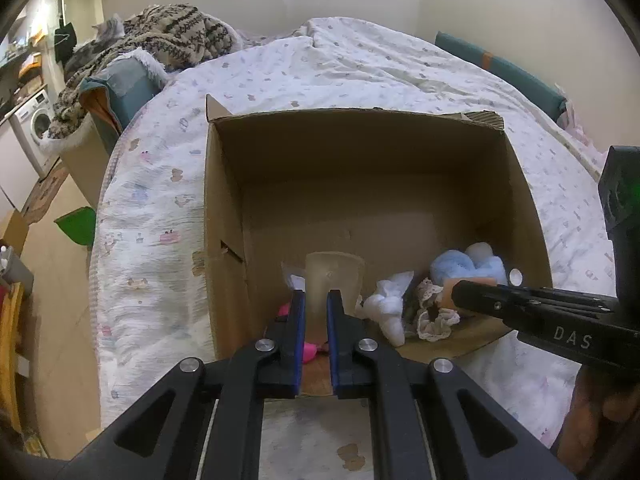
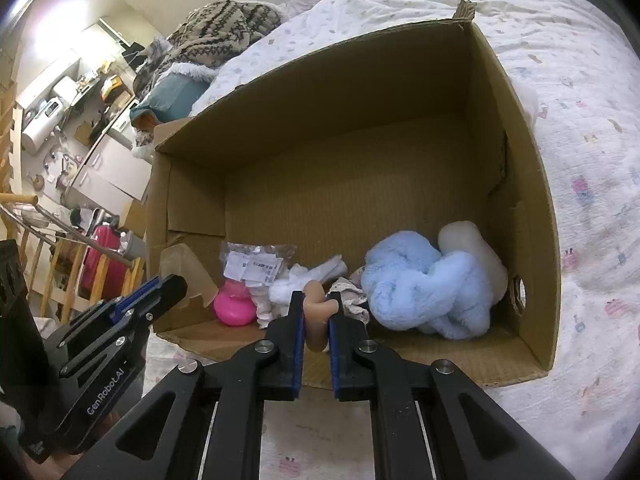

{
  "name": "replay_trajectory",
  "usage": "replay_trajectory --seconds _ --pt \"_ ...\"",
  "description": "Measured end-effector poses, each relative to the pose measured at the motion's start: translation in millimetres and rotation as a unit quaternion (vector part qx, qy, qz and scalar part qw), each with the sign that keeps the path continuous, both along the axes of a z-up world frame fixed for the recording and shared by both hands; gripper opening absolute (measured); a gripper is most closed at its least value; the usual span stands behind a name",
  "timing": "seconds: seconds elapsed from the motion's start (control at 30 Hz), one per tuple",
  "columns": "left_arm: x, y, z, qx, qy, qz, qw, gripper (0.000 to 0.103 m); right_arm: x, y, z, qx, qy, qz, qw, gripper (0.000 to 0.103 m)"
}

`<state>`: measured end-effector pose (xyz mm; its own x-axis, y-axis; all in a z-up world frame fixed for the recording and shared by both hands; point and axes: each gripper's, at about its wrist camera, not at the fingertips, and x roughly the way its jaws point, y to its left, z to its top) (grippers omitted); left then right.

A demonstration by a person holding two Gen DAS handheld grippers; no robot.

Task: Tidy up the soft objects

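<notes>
- The left gripper point(image 1: 316, 300) is pinched nearly closed on a translucent beige silicone flap point(image 1: 334, 280), holding it by the lower edge just inside the open front of the cardboard box point(image 1: 224, 200) lying on its side on the bed point(image 1: 152, 184).
- The right gripper point(image 2: 316, 304) is clamped just as tight on a peach-coloured rubbery piece point(image 2: 318, 312), hovering over the box's lower flap in front of the pile.
- Already in the box: fluffy blue bundle point(image 2: 424, 284) in the right corner, white cloth point(image 2: 288, 292), pink toy point(image 2: 234, 306), and a clear plastic bag point(image 2: 256, 262) behind them.
- What could go wrong, I think: both pieces are squishy and only held by a thin bit, so they could squirm out of the pads and drop on the front flap or roll onto the bed instead of going deeper in.
- Also the two tools are close together, so they might bump if both push in at once.
- Letting go this near the front could leave stuff spilling out of the open side.
- Orientation: the flap stands upright, long axis running up from the pads, wide end on top.
- The peach piece hangs roughly vertical between the pads, with a stubby branch curling up at the top.
</notes>
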<state>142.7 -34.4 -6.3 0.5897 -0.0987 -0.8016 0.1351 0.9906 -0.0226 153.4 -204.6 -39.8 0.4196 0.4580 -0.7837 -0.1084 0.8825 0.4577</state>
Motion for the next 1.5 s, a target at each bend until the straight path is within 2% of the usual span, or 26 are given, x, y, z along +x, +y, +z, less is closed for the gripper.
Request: replay_trajectory --seconds 0.3,0.4,0.43,0.47,0.5,0.53,0.6,0.7,0.83,0.97,1.07,1.13,1.2,1.3,1.37,1.5 --pt "-3 -2 2 0.005 -0.006 -0.003 1.0000 0.017 -2 -1 5 -0.003 -0.007 0.002 1.000 0.017" --pt "-4 -3 5 0.007 -0.008 -0.001 0.9999 0.025 -2 1 7 -0.015 -0.010 0.000 1.000 0.043" --pt "-5 -3 5 0.009 -0.010 -0.001 0.9999 0.034 -3 1 8 -0.021 -0.014 -0.004 1.000 0.062" --pt "-5 -4 6 0.010 -0.010 -0.002 0.9999 0.041 -4 -1 8 -0.031 -0.015 -0.013 0.999 0.074" --pt "-6 -5 6 0.014 -0.009 -0.003 0.9999 0.064 -4 -3 8 -0.029 -0.011 -0.020 0.999 0.074" --pt "-8 -7 7 0.028 -0.008 0.001 0.9996 0.077 -3 -7 6 -0.018 -0.004 -0.025 1.000 0.074" --pt "-12 -9 8 0.044 -0.017 -0.002 0.9989 0.077 -4 -12 4 -0.001 0.011 -0.034 0.999 0.074" --pt "-15 -10 14 0.046 -0.024 -0.006 0.9986 0.077 -9 -17 11 -0.001 0.005 -0.040 0.999 0.074" --pt "-19 -1 29 0.032 -0.033 0.005 0.9990 0.077 -17 -25 25 -0.007 -0.008 -0.055 0.998 0.074" --pt "-27 9 53 0.032 -0.062 0.030 0.9971 0.077 -28 -33 47 -0.039 -0.042 -0.071 0.996 0.074" --pt "-39 17 68 0.032 -0.089 0.046 0.9945 0.078 -42 -34 68 -0.041 -0.082 -0.066 0.994 0.074" --pt "-49 20 77 0.037 -0.111 0.050 0.9919 0.090 -53 -33 79 -0.057 -0.103 -0.075 0.990 0.074" --pt "-58 23 82 0.032 -0.114 0.046 0.9919 0.097 -64 -30 89 -0.077 -0.130 -0.078 0.985 0.077" --pt "-67 29 85 0.022 -0.112 0.045 0.9924 0.099 -80 -27 99 -0.105 -0.158 -0.086 0.978 0.088" --pt "-76 34 88 0.017 -0.115 0.049 0.9920 0.103 -90 -27 103 -0.107 -0.170 -0.093 0.975 0.103" --pt "-91 43 88 0.007 -0.116 0.061 0.9913 0.103 -105 -25 103 -0.108 -0.183 -0.101 0.972 0.103"
